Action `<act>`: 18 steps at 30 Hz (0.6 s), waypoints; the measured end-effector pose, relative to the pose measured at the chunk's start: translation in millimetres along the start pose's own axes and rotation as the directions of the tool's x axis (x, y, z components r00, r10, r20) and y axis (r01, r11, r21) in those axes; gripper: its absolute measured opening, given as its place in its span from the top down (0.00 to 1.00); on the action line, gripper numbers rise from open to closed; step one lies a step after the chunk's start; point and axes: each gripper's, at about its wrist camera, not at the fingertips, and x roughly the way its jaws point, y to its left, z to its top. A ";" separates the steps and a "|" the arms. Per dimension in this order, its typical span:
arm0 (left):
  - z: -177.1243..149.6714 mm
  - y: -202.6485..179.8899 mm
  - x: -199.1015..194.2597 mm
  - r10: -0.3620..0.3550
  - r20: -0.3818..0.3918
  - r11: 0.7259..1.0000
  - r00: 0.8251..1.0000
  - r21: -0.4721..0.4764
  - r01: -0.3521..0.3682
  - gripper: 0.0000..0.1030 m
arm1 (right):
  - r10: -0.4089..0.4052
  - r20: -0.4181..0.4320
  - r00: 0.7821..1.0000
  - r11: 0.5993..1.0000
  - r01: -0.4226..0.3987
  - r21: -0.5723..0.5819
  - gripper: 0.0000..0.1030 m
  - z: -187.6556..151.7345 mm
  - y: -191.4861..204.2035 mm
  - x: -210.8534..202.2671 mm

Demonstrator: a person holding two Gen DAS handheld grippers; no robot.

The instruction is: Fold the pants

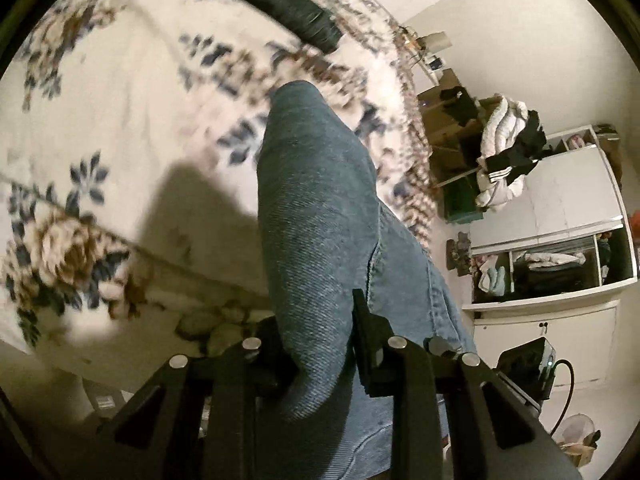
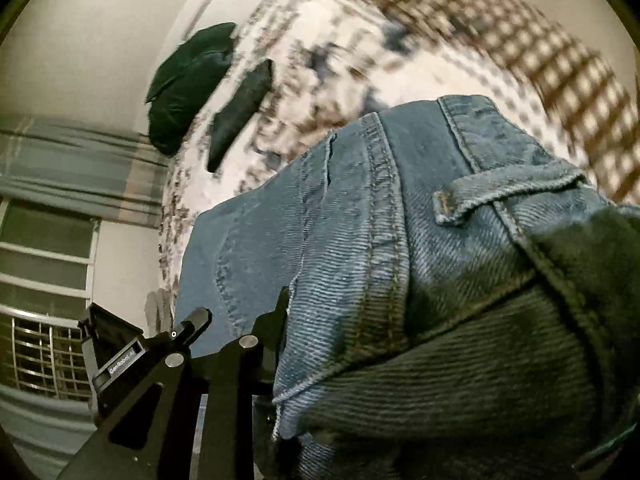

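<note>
The left gripper point(image 1: 320, 360) is clamped on a fold of the blue jeans point(image 1: 320, 208), and the denim passes between its two black fingers point(image 1: 370, 344) and rises in front of the camera as a long, narrow ridge. The jeans hang above the floral bedspread point(image 1: 100, 120), which is white with blue and brown flowers, and they throw a dark shadow on it to the left. In the right wrist view the right gripper point(image 2: 276, 360) is at the waist part of the jeans point(image 2: 380, 240), where the thick seams and a belt loop point(image 2: 480, 196) can be seen; the cloth covers most of this gripper, only one finger point(image 2: 280, 320) shows at the edge of the denim, so it cannot be told if it is closed on the cloth. A dark folded garment point(image 1: 276, 0) lies far up on the bedspread, well apart from the jeans, and in the right wrist view a dark green pillow point(image 2: 188, 84) lies just beside it. At the right of the left wrist view there is a white wardrobe point(image 1: 560, 220) with open shelves, and a pile of clothes point(image 1: 508, 144) is near it.
</note>
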 end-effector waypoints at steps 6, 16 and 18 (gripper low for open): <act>61.0 -26.8 -18.4 -0.027 0.071 1.000 0.997 -0.006 0.027 0.78 | 0.025 0.038 0.999 0.997 -0.022 -0.076 0.75 60.1 72.2 -7.4; 285.8 7.0 -8.0 -0.069 0.131 0.997 0.989 -0.020 0.073 0.78 | 0.064 0.135 0.989 0.990 -0.045 -0.137 0.75 204.2 209.3 118.5; 332.3 21.7 2.0 -0.070 0.128 0.997 0.989 -0.016 0.073 0.78 | 0.065 0.147 0.987 0.990 -0.046 -0.131 0.75 227.8 226.6 155.2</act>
